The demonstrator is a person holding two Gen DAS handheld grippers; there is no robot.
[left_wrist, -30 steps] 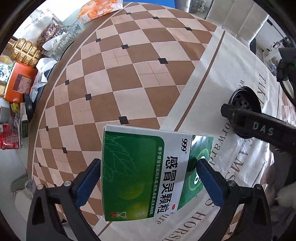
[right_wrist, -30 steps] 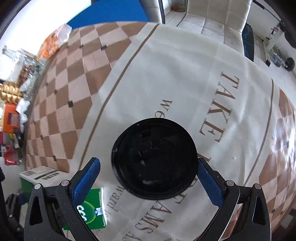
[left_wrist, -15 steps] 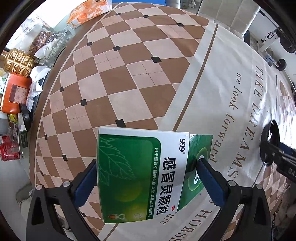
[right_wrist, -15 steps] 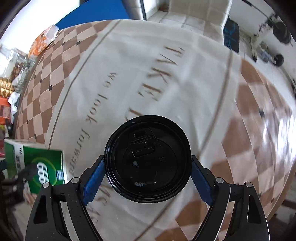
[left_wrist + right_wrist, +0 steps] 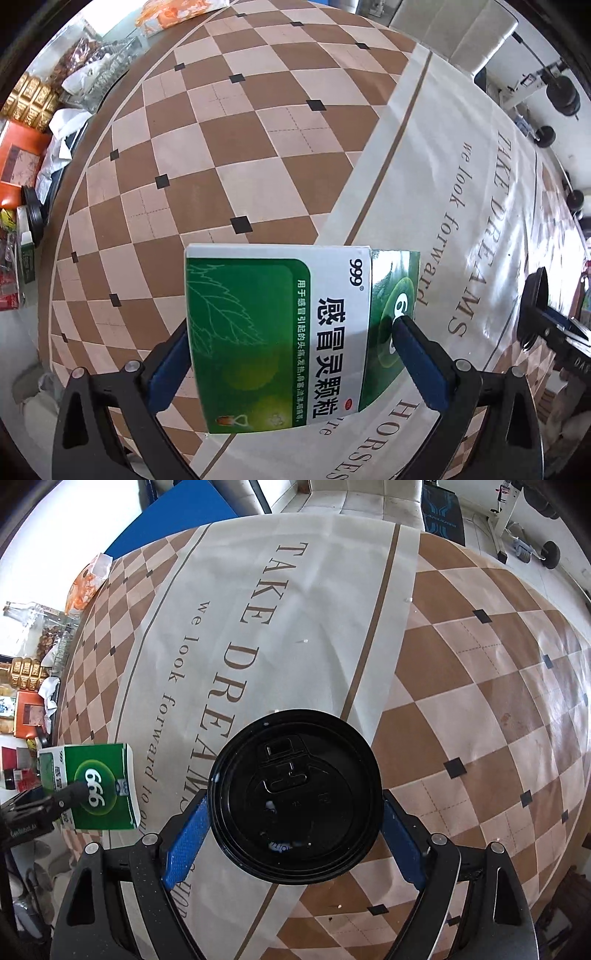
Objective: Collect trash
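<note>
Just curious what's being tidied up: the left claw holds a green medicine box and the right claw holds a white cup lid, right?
Not quite: the lid in the right claw is black, not white, as the right wrist view shows. The left claw does hold the green medicine box.

Box point(image 5: 88, 786) left of lid point(image 5: 295, 794)

My left gripper point(image 5: 291, 354) is clamped on the green medicine box point(image 5: 280, 332), blue pads point(image 5: 417, 365) pressed on both side faces, box lifted off the table. My right gripper point(image 5: 293, 830) is closed around the black cup lid point(image 5: 293, 801), pads point(image 5: 186, 834) touching its rim on both sides. In the right wrist view the left gripper sits at far left; the right shows at the right edge of the left view.
</note>
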